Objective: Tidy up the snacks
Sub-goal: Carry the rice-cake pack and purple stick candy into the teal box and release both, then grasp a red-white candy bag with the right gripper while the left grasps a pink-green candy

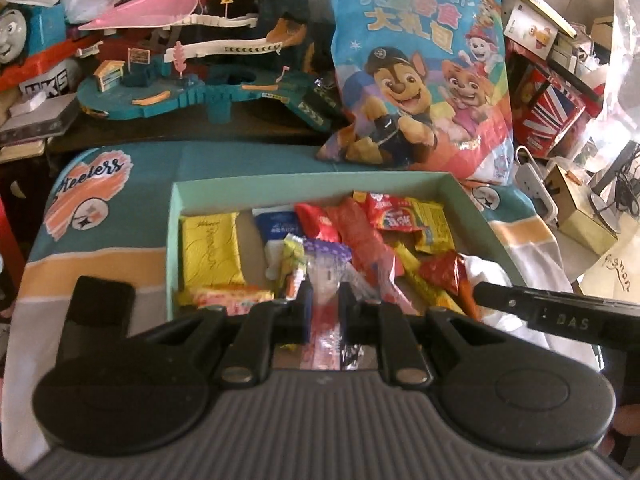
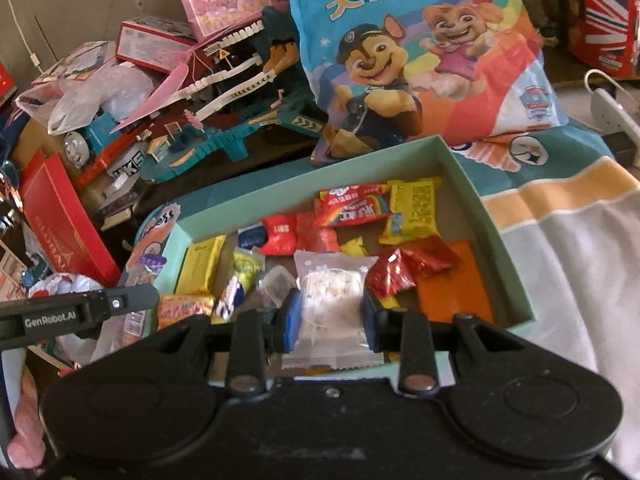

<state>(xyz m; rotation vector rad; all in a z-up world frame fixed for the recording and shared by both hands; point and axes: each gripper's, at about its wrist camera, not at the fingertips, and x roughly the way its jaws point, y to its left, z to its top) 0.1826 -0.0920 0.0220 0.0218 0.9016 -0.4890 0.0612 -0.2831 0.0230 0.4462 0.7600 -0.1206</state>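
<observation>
A mint-green box [image 1: 304, 184] [image 2: 472, 184] lies on a teal and orange cloth [image 1: 100, 220] and holds several wrapped snacks, among them a yellow packet [image 1: 212, 248] and a red and rainbow packet [image 2: 354, 208]. Above the box's near end, my left gripper [image 1: 326, 294] is shut on a thin clear packet with a red stripe [image 1: 326, 276]. My right gripper [image 2: 331, 314] is shut on a clear packet with a white puffed snack [image 2: 330, 288], also over the near part of the box. Each gripper shows at the edge of the other's view.
A big blue cartoon-dog snack bag [image 1: 420, 72] [image 2: 420, 48] leans behind the box. A teal toy track set [image 1: 200, 72] and a toy train [image 1: 24, 32] crowd the back left. Red boxes [image 1: 548, 108] and a white power strip [image 1: 532, 184] sit at the right.
</observation>
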